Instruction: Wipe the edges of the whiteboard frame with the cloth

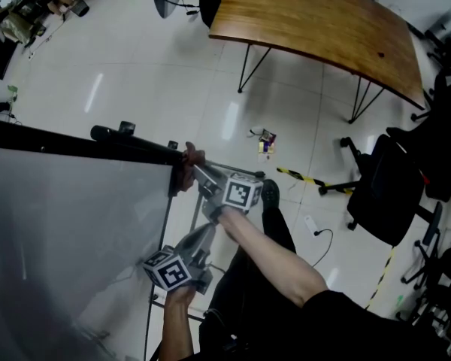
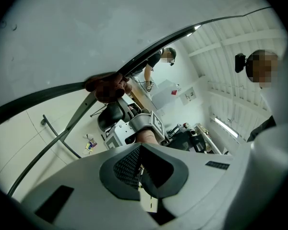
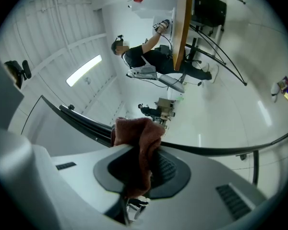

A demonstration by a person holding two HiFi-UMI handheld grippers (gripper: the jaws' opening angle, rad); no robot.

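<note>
Left claw (image 2: 140,172), pressed together on nothing, hangs by; right claw (image 3: 143,174) pinches cloth (image 3: 137,133) on frame (image 3: 83,121) corner, where a snag could tug it free.

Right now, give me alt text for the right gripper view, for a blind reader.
The right gripper clamps a reddish-brown cloth, whose bunched top sits against the dark whiteboard frame. Beyond lie a white floor and a wooden table.

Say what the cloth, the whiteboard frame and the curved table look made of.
Cloth: soft napped fabric, reddish-brown, matt; it folds and bunches.
Frame: probably metal or plastic, black, slight sheen; a thin straight rail.
Table: wood or wood veneer, glossy; visible grain and reflections.
</note>
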